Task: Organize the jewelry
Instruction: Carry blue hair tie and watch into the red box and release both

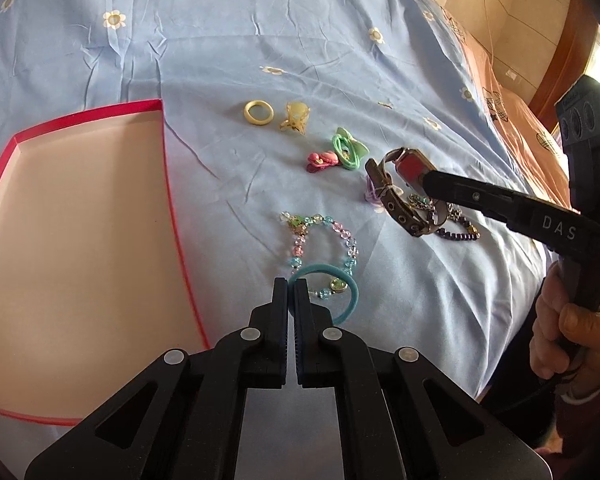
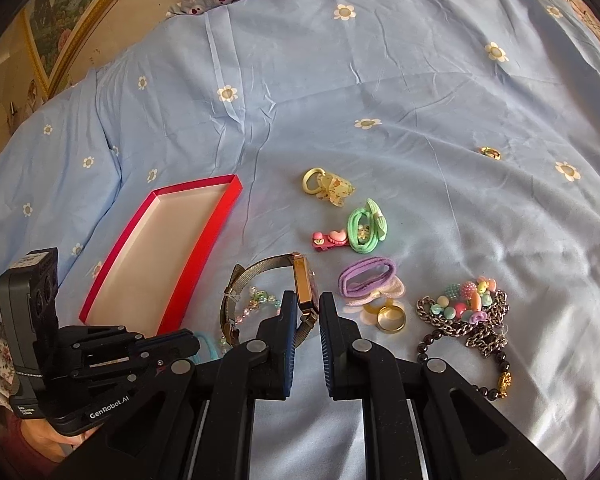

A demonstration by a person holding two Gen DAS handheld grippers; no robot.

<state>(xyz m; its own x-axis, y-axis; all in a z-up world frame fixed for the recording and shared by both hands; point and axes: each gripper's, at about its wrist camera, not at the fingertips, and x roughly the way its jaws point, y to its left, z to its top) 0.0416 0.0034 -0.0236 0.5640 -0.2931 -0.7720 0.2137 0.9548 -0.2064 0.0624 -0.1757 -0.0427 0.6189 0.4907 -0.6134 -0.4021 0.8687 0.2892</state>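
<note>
**Watch Lift: Slip and Snag Risks**

While I hold the rectangular red-faced wristwatch with the grey mesh strap point(image 2: 300, 286) in the right gripper point(image 2: 303, 300), its grip is my main concern. The jaws stand clamped on the edge of the watch case, and that contact looks narrow; I judge a tilt or a quick swing could let the case twist out and drop onto the blue flowered bedsheet point(image 2: 340, 100).

A second risk is snagging. The strap hangs down near the pastel beaded bracelet point(image 1: 324, 244) and the tangled dark chain and bead necklaces point(image 2: 468, 320), so a low carry could drag one along.

The left gripper point(image 1: 291, 286) has its jaws together on the rim of the teal elastic hair band point(image 1: 342, 300), which overlaps the beaded bracelet; lifting it may pull the bracelet too.

The watch case stands on edge, its long axis running away from the right camera, face turned to the left. The strap loops out leftward, toward the shallow red-rimmed cardboard tray point(image 2: 160, 248), which lies well apart to the left.
</note>
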